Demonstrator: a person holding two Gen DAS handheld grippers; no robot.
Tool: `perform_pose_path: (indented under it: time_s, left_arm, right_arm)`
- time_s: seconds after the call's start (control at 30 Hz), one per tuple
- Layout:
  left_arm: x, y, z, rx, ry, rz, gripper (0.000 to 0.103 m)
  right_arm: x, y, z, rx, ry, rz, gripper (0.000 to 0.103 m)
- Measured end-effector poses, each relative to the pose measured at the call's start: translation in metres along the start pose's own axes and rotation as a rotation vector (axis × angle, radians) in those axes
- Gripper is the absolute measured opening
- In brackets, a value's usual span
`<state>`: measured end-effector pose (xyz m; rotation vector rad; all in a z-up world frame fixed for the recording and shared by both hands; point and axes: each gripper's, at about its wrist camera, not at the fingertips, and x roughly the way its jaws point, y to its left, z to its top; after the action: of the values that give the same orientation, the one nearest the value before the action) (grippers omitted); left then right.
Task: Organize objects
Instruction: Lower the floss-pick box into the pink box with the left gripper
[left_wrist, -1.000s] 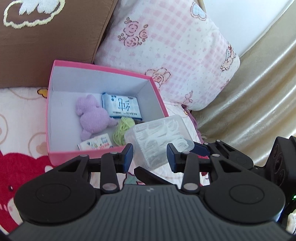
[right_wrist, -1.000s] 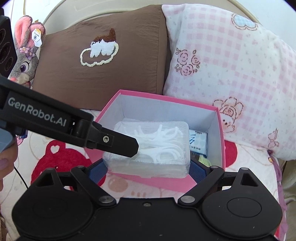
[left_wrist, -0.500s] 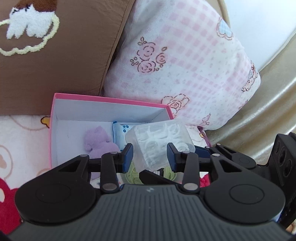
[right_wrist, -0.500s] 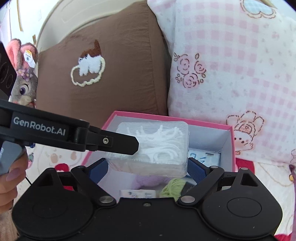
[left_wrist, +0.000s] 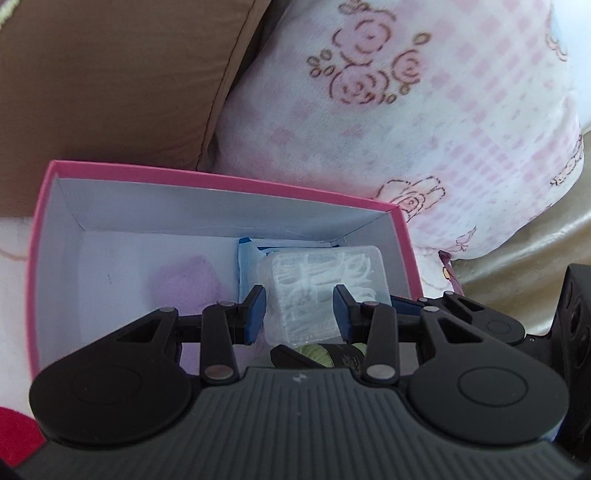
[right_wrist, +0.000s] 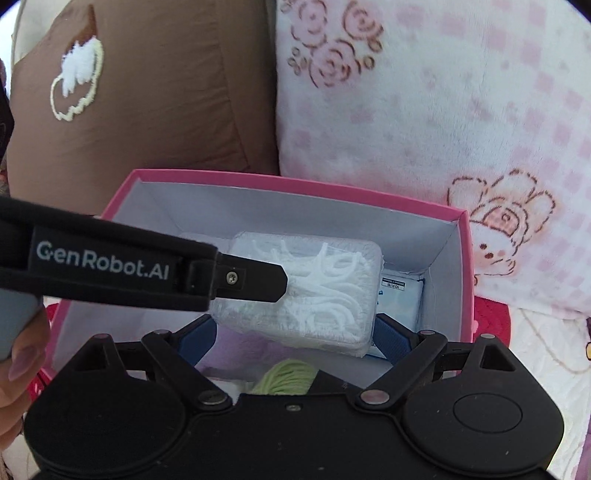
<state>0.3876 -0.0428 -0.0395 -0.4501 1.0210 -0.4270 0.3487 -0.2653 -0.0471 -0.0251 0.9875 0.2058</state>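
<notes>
- Left wrist view: the left gripper (left_wrist: 298, 314) looks down into an open pink box (left_wrist: 221, 182) with white inner walls. Its two blue-padded jaws pinch the short sides of a clear plastic case of white floss picks (left_wrist: 325, 291), which hangs inside the box, just past the fingertips.
- Beyond the case, against the box's far wall, lies a blue-and-white packet (left_wrist: 251, 258). Left of the jaws a blurred purple plush toy (left_wrist: 184, 284) rests on the box floor. Below the case, a bit of green yarn (left_wrist: 314, 352) peeks out.
- Only this view shows the box's bare left half and, at the right edge, the body of the right gripper (left_wrist: 576, 325). A brown pillow (left_wrist: 110, 74) and a pink checked pillow (left_wrist: 424, 110) stand behind the box.
- Right wrist view: the right gripper (right_wrist: 291, 332) holds the same case (right_wrist: 306, 291) by its long ends, its jaws spread wide and pressed against both ends.
- Only this view shows one black finger of the left gripper (right_wrist: 255, 278) lying across the case's left part, its arm printed "GenRobot.AI", and a person's hand (right_wrist: 18, 362) at the left edge.
- The packet (right_wrist: 400, 295) shows right of the case, the yarn (right_wrist: 286, 376) just below it, the box rim (right_wrist: 295, 184) beyond.
</notes>
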Motion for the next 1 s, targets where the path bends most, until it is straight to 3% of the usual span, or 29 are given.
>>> perform_pose_path:
  time_s: [0.17, 0.3, 0.53, 0.77, 1.0]
  left_arm:
    - [0.013, 0.01, 0.002, -0.045, 0.026, -0.046, 0.037]
    - [0.029, 0.016, -0.002, -0.142, 0.105, -0.067, 0.038]
    - [0.038, 0.017, -0.008, -0.166, 0.078, -0.052, 0.038]
    - [0.028, 0.016, -0.009, -0.121, 0.037, 0.005, 0.036]
    - [-0.013, -0.001, -0.015, 0.025, -0.002, 0.107, 0.036]
  right_arm:
    - [0.003, -0.011, -0.001, -0.011, 0.01, 0.022, 0.094]
    - [0.004, -0.013, -0.005, -0.023, 0.017, 0.001, 0.094]
    - [0.013, -0.006, -0.012, -0.07, 0.027, -0.056, 0.094]
    - [0.007, 0.009, -0.018, -0.164, -0.025, -0.111, 0.092]
    - [-0.031, 0.008, -0.036, -0.093, -0.126, -0.032, 0.092]
